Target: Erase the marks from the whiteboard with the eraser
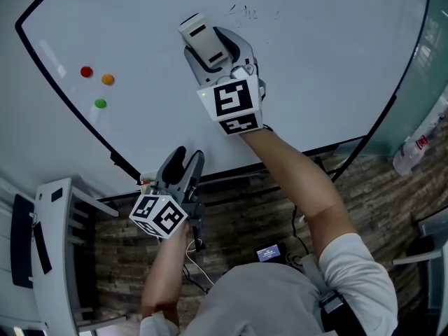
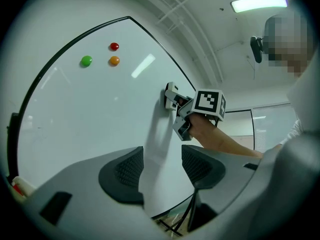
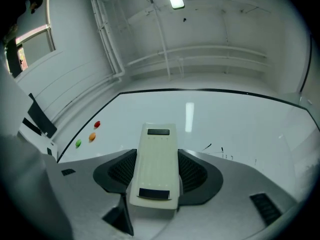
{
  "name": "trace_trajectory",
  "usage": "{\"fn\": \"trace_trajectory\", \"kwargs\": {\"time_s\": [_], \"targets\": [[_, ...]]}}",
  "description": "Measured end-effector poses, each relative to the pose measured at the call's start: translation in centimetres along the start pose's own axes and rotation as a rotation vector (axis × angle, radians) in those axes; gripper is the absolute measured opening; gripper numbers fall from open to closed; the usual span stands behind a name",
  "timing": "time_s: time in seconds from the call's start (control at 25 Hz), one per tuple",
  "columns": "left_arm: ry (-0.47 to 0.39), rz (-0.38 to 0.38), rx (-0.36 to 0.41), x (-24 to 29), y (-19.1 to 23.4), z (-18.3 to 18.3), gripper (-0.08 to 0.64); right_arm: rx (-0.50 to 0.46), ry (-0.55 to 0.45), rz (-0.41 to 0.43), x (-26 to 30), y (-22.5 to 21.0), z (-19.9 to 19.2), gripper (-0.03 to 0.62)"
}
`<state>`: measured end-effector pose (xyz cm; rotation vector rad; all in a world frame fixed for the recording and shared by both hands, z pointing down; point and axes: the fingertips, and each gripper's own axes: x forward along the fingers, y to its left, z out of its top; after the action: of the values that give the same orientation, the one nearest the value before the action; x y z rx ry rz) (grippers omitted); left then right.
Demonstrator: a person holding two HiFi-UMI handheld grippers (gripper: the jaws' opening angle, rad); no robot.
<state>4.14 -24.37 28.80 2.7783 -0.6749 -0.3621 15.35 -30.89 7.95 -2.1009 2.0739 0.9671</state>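
Cream plastic, the eraser (image 3: 156,166) lies lengthwise between the jaws of your right gripper (image 1: 212,50), which pinch it on both sides. Its far end is up at the whiteboard (image 1: 329,68), and in the left gripper view it looks to touch the surface. A few faint black marks (image 1: 245,11) lie on the board just beyond it, up and to the right. Well off to the left, a red magnet (image 1: 86,71), an orange magnet (image 1: 107,79) and a green magnet (image 1: 100,103) sit on the board. Your left gripper (image 1: 185,158) hangs near the board's lower edge, jaws spread with nothing between them.
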Motion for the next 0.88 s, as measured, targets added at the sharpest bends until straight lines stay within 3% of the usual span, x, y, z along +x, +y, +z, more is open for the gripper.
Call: {"fn": "trace_trajectory", "kwargs": {"time_s": [0.4, 0.6, 0.88], "targets": [[0.013, -0.027, 0.002, 0.7, -0.2, -0.8, 0.247, -0.02, 0.06, -0.061, 1.4, -0.8, 0.5, 0.272], [0.025, -0.041, 0.002, 1.9, -0.8, -1.4, 0.247, 0.052, 0.067, -0.076, 0.4, -4.2, -0.3, 0.272], [0.045, -0.062, 0.006, 3.6, -2.1, -2.3, 0.247, 0.072, 0.078, -0.115, -1.8, -9.5, -1.9, 0.272]]}}
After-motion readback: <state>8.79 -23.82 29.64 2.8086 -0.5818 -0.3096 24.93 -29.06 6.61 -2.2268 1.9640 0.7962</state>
